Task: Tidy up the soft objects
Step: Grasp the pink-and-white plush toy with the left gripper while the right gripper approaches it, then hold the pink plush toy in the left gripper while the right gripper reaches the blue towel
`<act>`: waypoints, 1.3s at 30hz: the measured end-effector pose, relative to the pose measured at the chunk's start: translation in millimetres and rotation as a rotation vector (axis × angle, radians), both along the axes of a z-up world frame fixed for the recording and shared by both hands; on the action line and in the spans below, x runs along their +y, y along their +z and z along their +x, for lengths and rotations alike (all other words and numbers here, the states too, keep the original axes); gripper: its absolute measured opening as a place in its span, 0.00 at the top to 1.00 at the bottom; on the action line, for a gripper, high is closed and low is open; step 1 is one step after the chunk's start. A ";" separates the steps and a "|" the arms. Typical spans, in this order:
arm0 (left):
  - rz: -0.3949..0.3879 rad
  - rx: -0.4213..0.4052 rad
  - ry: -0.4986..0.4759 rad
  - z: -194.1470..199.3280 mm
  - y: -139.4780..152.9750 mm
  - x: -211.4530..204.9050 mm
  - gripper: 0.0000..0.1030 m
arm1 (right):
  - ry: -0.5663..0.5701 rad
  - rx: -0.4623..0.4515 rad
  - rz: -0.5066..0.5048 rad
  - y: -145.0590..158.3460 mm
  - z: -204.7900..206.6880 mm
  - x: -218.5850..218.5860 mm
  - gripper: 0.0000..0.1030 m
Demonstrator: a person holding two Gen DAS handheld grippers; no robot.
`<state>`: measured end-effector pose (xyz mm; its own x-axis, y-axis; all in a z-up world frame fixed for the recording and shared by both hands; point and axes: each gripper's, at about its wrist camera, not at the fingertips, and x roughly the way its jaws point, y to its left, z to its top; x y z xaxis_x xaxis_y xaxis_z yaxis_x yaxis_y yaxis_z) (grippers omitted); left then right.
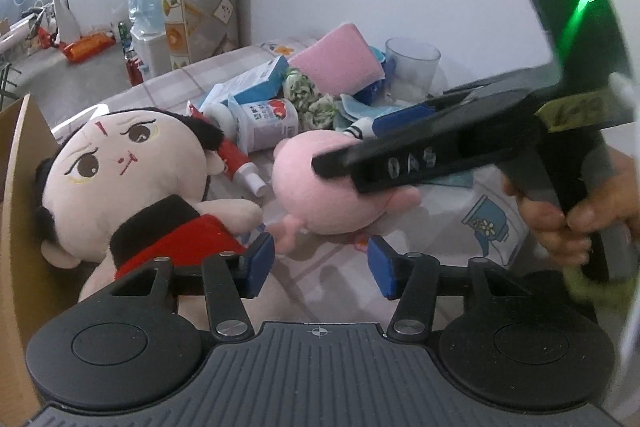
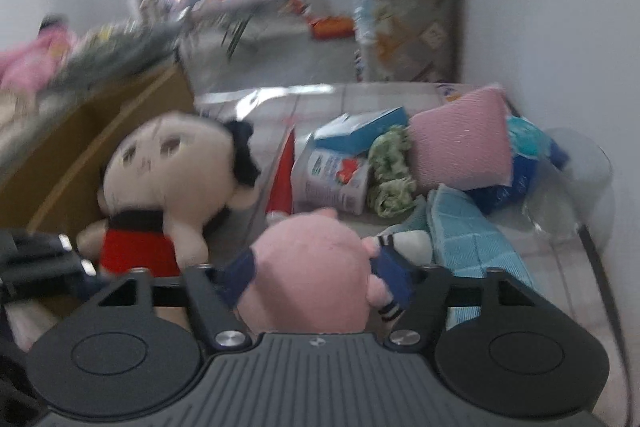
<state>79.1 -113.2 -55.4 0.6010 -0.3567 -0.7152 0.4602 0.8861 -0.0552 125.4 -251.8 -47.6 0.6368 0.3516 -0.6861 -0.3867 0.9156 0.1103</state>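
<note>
Two grippers working: right gripper [image 2: 314,277] clamped on pink plush [image 2: 312,283] for boxing; left gripper [image 1: 320,265] open, empty, near doll [image 1: 132,183].

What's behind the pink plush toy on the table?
Behind the pink plush toy lie a white labelled bottle, a red tube and a green-white cloth bundle. A striped white piece pokes out beside it; the rest is covered.
</note>
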 end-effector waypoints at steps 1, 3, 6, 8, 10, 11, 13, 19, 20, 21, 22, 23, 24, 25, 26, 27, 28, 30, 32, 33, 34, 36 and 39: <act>0.004 -0.004 -0.002 -0.8 0.1 1.2 0.49 | 0.016 0.004 -0.022 -2.3 2.0 2.6 0.53; 0.015 -0.015 -0.005 -4.4 1.6 3.7 0.49 | 0.054 0.014 -0.052 -7.2 5.3 8.1 0.52; 0.022 -0.024 0.002 -7.0 3.8 8.2 0.49 | 0.116 0.035 -0.055 -11.7 8.0 13.7 0.54; 0.013 -0.030 0.014 -8.6 6.7 12.2 0.48 | 0.148 0.022 -0.068 -13.6 5.0 18.3 0.55; 0.006 -0.033 0.026 -10.4 9.3 16.0 0.47 | 0.143 0.016 -0.070 -11.9 1.5 18.7 0.56; -0.001 -0.034 0.032 -11.1 10.1 18.0 0.47 | 0.128 0.015 -0.054 -9.3 -1.3 16.0 0.57; -0.013 -0.033 0.037 -14.0 11.6 21.0 0.46 | 0.105 0.015 -0.006 -4.8 -4.8 8.2 0.57; -0.067 -0.003 0.015 -17.8 12.3 23.6 0.31 | 0.009 0.132 0.441 10.3 -10.7 -50.0 0.57; -0.082 -0.001 0.004 -18.0 12.6 22.5 0.29 | 0.000 0.162 0.530 8.5 -11.1 -60.7 0.57; -0.098 0.001 -0.006 -17.9 12.8 20.9 0.27 | -0.004 0.199 0.627 5.5 -11.7 -71.1 0.57; -0.111 0.001 -0.012 -18.1 12.9 19.3 0.23 | -0.004 0.234 0.704 1.8 -11.8 -78.2 0.56; -0.126 -0.001 -0.019 -17.8 13.2 17.0 0.20 | -0.003 0.275 0.786 -3.3 -11.6 -84.4 0.56; -0.139 -0.005 -0.024 -17.5 13.2 15.2 0.15 | 0.002 0.323 0.864 -9.5 -11.5 -88.7 0.56; -0.153 -0.011 -0.024 -16.6 13.0 13.4 0.11 | 0.005 0.362 0.917 -14.9 -10.9 -90.6 0.55; -0.171 -0.022 -0.024 -15.5 13.0 11.3 0.11 | 0.008 0.408 0.964 -21.8 -11.2 -90.5 0.55; -0.186 -0.030 -0.023 -14.2 12.9 9.6 0.09 | 0.006 0.430 0.975 -25.3 -11.2 -89.7 0.54; -0.199 -0.034 -0.023 -13.0 12.7 8.0 0.09 | -0.001 0.450 0.972 -29.2 -11.0 -88.5 0.52; -0.214 -0.025 -0.004 -8.6 9.9 5.4 0.09 | -0.024 0.475 0.985 -36.1 -9.5 -91.7 0.51; -0.208 -0.011 0.004 -3.1 4.8 2.1 0.10 | -0.044 0.492 0.977 -41.9 -6.2 -94.5 0.51; -0.198 -0.006 0.011 -0.7 2.9 -0.6 0.11 | -0.054 0.502 0.972 -46.1 -4.1 -95.3 0.50; -0.185 -0.005 0.016 1.1 1.5 -3.4 0.12 | -0.062 0.511 0.967 -48.0 -3.3 -95.8 0.49; -0.149 0.001 0.024 5.2 -3.6 -9.2 0.14 | -0.099 0.554 0.951 -54.9 0.8 -99.1 0.44; -0.124 0.028 0.024 11.7 -10.5 -15.2 0.21 | -0.143 0.568 0.891 -57.5 1.0 -103.9 0.39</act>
<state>90.7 -128.4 -65.8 0.5906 -0.4290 -0.6834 0.4353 0.8826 -0.1778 126.4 -355.7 -105.1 0.3793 0.8204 -0.4279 0.0367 0.4488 0.8929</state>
